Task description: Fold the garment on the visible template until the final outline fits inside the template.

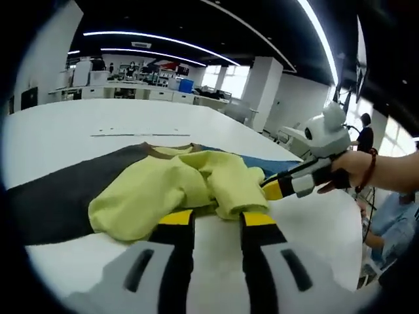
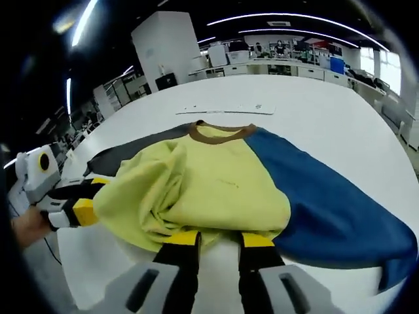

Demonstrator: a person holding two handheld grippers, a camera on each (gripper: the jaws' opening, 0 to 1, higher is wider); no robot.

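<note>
The shirt (image 2: 222, 183) lies on the white table (image 2: 308, 111), straight ahead of both grippers, its brown collar at the far end from the right gripper (image 2: 219, 241) and its long axis running away from that gripper's jaws. The yellow middle is bunched toward the near hem; a dark grey part spreads to the left of the right gripper and a blue part to its right. In the right gripper view the jaws stand apart with the yellow hem at or just over their tips, but whether they pinch cloth I cannot tell. In the left gripper view the left gripper (image 1: 217, 219) has its jaws spread too, tips meeting the rumpled yellow edge; a grip cannot be confirmed there either. The right gripper also enters that view from the right, its tip at the yellow cloth. Both tools sit at the bunched yellow edge, roughly equally near. No template outline can be made out, so the next fold would likely carry the near edge forward, toward the collar.
</note>
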